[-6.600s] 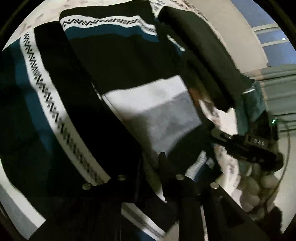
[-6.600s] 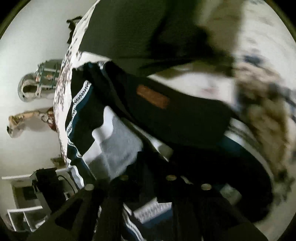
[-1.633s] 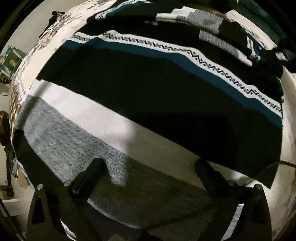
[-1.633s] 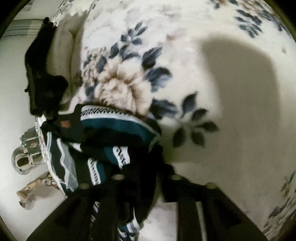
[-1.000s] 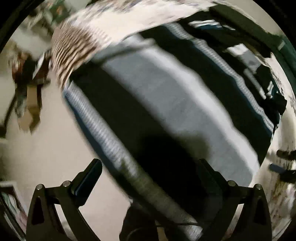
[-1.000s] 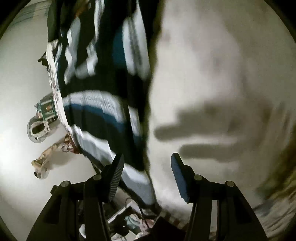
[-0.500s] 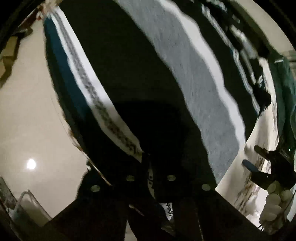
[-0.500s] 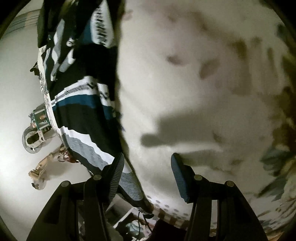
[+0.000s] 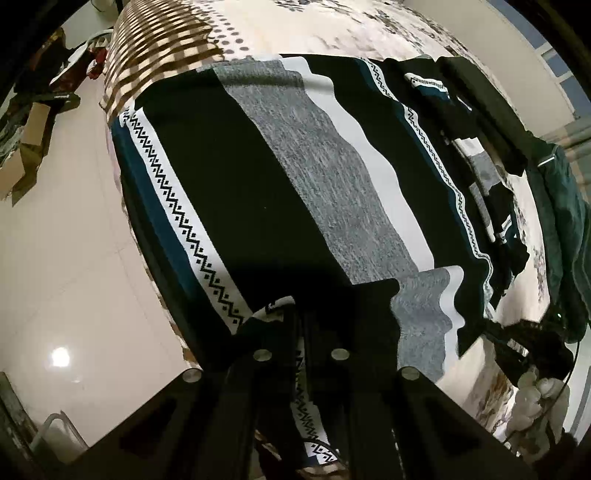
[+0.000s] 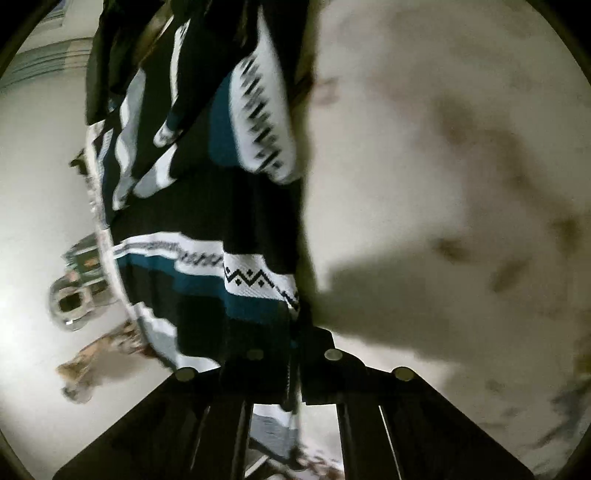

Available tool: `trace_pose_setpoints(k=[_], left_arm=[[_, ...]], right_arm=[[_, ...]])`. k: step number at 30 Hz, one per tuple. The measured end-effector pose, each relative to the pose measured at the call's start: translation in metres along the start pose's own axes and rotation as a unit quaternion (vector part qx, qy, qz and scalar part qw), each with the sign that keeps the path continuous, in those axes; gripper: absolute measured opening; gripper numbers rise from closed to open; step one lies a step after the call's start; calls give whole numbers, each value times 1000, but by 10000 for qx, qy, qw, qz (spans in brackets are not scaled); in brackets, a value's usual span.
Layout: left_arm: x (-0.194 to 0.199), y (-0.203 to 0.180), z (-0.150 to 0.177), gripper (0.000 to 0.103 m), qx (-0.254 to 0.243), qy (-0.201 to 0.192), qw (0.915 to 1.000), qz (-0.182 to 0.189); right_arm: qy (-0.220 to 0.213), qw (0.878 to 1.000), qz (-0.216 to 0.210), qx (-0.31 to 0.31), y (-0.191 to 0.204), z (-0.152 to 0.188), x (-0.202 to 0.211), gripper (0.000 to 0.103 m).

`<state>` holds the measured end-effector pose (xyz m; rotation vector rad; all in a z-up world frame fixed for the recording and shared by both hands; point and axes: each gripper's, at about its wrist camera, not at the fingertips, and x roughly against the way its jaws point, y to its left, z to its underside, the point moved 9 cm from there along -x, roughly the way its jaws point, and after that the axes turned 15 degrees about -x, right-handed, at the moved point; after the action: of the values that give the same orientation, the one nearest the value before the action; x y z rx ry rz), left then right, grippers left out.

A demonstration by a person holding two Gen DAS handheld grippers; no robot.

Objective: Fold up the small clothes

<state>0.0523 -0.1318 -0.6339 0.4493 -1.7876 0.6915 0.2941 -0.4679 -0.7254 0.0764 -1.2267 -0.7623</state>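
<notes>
Left wrist view: we are clamping the left gripper on the near hem of the striped sweater, its fingers drawn together at lower centre with fabric pinched between them. The sweater is lying spread over the floral bedspread, filling the middle of the frame, with its sleeves bunched toward the right edge beside a dark green garment. At lower right the right gripper is appearing at the sweater's corner.

Right wrist view: we are gripping the sweater's edge with that same gripper, its fingers closed at lower centre on black and teal cloth; the garment is running up the left half of the frame, the bedspread filling the right half.

Progress, as we judge it: both near corners are secured and the body is laid flat, but no fold is showing yet. The sleeves and the folds of the body are remaining to be done.
</notes>
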Motion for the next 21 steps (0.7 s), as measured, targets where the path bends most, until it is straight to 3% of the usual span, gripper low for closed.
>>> trace_pose_setpoints(k=[3, 6, 8, 10, 11, 12, 16, 19, 20, 21], left_arm=[[4, 2, 2, 2, -58, 7, 9999, 83], [1, -4, 3, 6, -1, 134, 9994, 310], [8, -1, 14, 9, 50, 196, 9992, 339], [17, -2, 32, 28, 111, 254, 9984, 489], [19, -6, 42, 47, 129, 267, 9972, 692], [20, -11, 55, 61, 149, 322, 9954, 893], [-6, -33, 94, 62, -6, 750, 9896, 1231], [-36, -44, 107, 62, 179, 881, 9857, 1423], [-45, -48, 108, 59, 292, 883, 9842, 1504], [-50, -49, 109, 41, 349, 812, 9854, 1457]], right_arm=[[55, 9998, 99, -151, -17, -2, 8, 2], [162, 9998, 67, 106, -10, 2, 9, 3], [412, 9991, 12, 138, -6, 9, 9, 10], [607, 9980, -56, 173, -6, 18, 9, 24], [618, 9979, -28, 199, -8, 21, 11, 38], [624, 9978, -9, 225, -11, 24, 11, 43], [758, 9969, 126, 158, -30, 37, 10, 43], [770, 9967, 220, 97, -43, 40, 11, 43], [749, 9968, 251, 75, -47, 40, 12, 43], [742, 9968, 273, 70, -51, 40, 14, 43]])
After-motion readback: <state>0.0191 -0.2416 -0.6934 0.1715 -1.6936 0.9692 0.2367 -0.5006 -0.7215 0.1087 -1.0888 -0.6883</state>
